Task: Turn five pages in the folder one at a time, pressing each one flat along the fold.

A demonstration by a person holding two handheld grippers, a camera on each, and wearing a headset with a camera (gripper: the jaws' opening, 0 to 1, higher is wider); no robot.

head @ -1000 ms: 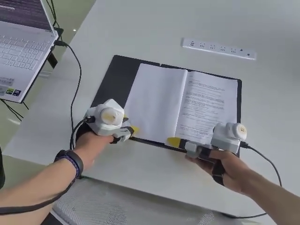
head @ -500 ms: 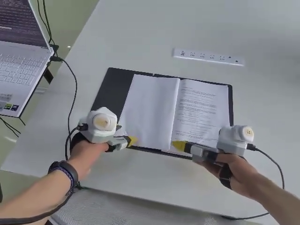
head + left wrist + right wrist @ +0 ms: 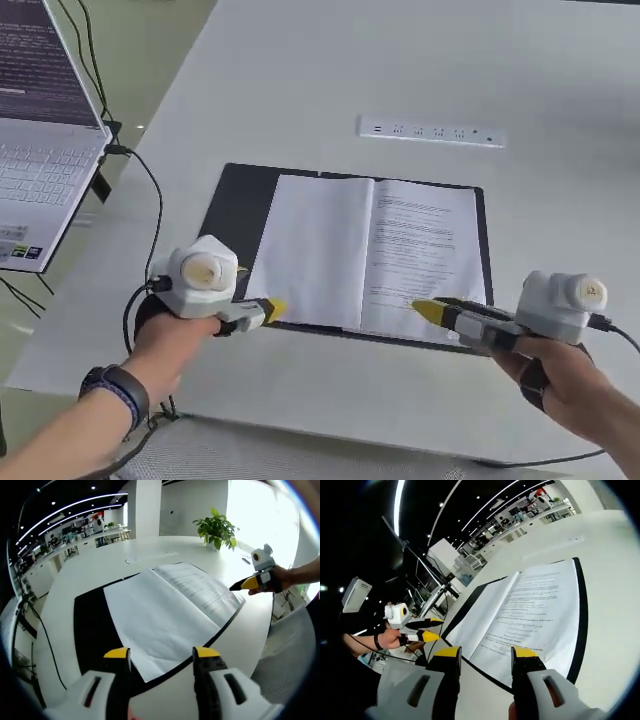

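The black folder [image 3: 232, 205] lies open on the white table, with a blank left page [image 3: 312, 250] and a printed right page [image 3: 425, 255]. Both pages lie flat. My left gripper [image 3: 268, 311] hovers at the lower left corner of the blank page, open and holding nothing. My right gripper [image 3: 432, 313] sits over the bottom edge of the printed page, open and holding nothing. In the left gripper view the jaws [image 3: 161, 653] frame the blank page [image 3: 160, 625], with the right gripper [image 3: 252, 581] beyond. The right gripper view shows its jaws [image 3: 486, 652] above the printed page [image 3: 535, 610].
An open laptop [image 3: 40, 150] stands at the left with a cable [image 3: 158, 200] running past the folder. A white power strip [image 3: 430, 132] lies behind the folder. The table's front edge [image 3: 300, 420] runs just below both hands. A potted plant [image 3: 217, 530] stands far off.
My right gripper has drawn back to the right, from the bottom of the fold to the printed page's lower edge. The left gripper stays by the blank page's corner. The head camera shifted.
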